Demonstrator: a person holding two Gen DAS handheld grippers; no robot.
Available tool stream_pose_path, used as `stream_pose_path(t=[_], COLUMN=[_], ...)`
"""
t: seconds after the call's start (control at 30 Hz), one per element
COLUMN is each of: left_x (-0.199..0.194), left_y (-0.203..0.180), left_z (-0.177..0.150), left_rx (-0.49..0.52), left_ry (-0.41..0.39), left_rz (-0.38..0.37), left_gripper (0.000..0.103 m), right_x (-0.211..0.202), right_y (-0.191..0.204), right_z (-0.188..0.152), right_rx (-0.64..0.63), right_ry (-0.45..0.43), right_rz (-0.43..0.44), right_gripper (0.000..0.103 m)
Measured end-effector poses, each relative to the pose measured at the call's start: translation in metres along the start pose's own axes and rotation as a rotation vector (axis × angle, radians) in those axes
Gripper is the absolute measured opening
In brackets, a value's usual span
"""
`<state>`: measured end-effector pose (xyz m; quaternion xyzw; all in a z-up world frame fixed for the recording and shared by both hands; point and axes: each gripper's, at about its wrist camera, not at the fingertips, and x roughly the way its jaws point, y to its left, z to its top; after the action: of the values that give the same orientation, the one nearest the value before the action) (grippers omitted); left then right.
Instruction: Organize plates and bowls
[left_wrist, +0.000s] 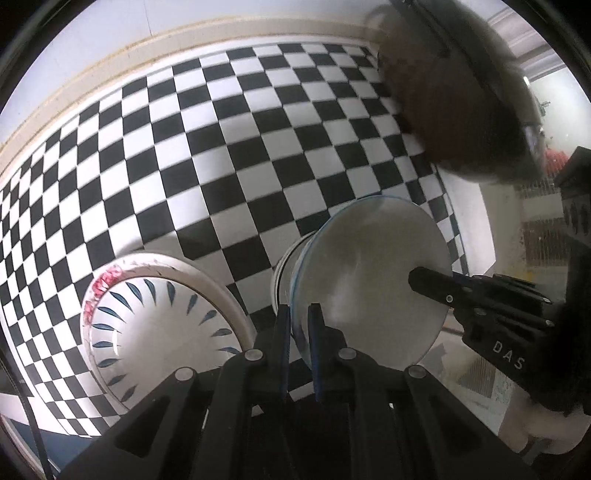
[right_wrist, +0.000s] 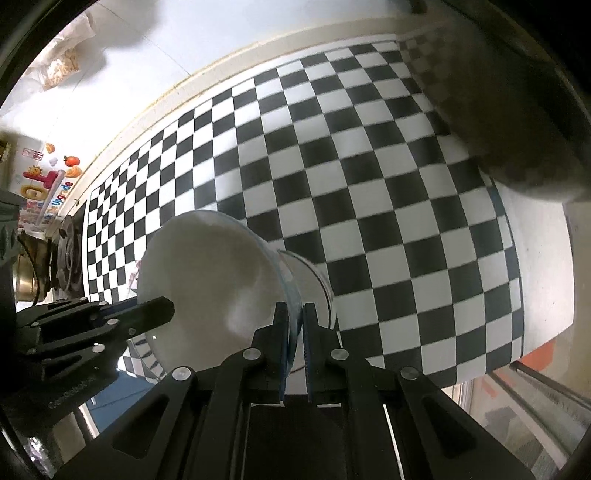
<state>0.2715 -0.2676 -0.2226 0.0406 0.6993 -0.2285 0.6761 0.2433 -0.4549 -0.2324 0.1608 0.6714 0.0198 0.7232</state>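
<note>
Both grippers clamp one white bowl (left_wrist: 373, 280) by its rim, on opposite sides, above the checkered tablecloth (left_wrist: 229, 155). Left gripper (left_wrist: 299, 325): fingers pinched narrow on the rim's near edge. Right gripper (right_wrist: 294, 321): same, nearly shut on the rim. The bowl's opening faces the cameras, its base toward the cloth; contact with the cloth can't be told. A stack of patterned plates (left_wrist: 155, 325) sits on the cloth just left of the bowl in the left wrist view.
</note>
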Motion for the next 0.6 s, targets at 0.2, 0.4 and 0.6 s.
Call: stream_pose_path(t=[0.2, 0.4, 0.6], left_x=[0.016, 0.026, 0.035], left_y=[0.001, 0.001, 0.001], left_z=[-0.001, 0.001, 0.001], left_rx=[-0.009, -0.002, -0.005], left_ry=[0.031, 0.046, 0.064], left_rz=[0.006, 0.021, 0.037], left_gripper=[0.008, 0.008, 0.008], right_x=[0.018, 0.028, 0.039], right_y=[-0.007, -0.015, -0.017], right_z=[-0.004, -0.003, -0.001], right_rx=[0.010, 0.026, 0.028], right_ry=[0.032, 0.051, 0.073], right_rz=[-0.010, 0.002, 0.002], right_gripper=[0.009, 0.009, 0.009])
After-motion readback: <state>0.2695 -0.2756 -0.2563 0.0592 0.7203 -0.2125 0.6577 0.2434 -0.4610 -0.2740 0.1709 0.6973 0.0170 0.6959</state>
